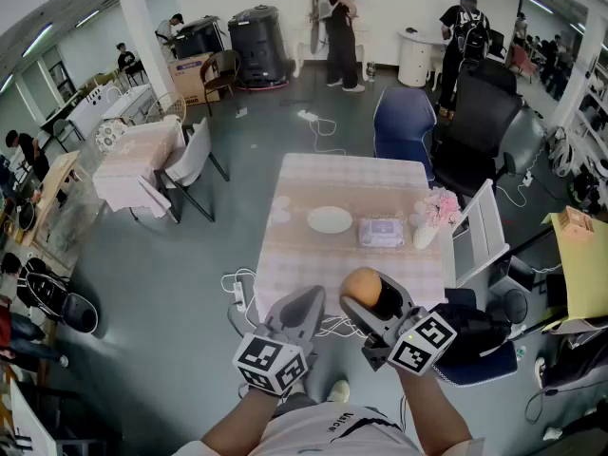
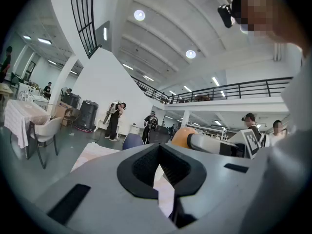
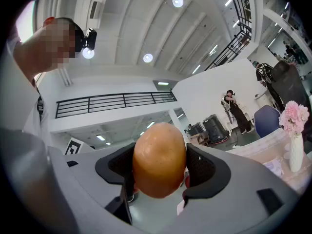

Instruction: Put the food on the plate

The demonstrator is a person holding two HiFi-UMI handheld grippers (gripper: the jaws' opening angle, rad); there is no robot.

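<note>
Table (image 1: 313, 183) bears a white plate (image 1: 330, 219) while right gripper (image 1: 366, 297) jaws clamp round food (image 3: 159, 160).

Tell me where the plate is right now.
In the head view the white plate lies near the middle of the cloth-covered table, just left of a flat packet, with the vase of pink flowers farther right.

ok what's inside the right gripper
A round orange-brown food item, clamped in the right gripper. Its sides are covered where the pads press on them.
</note>
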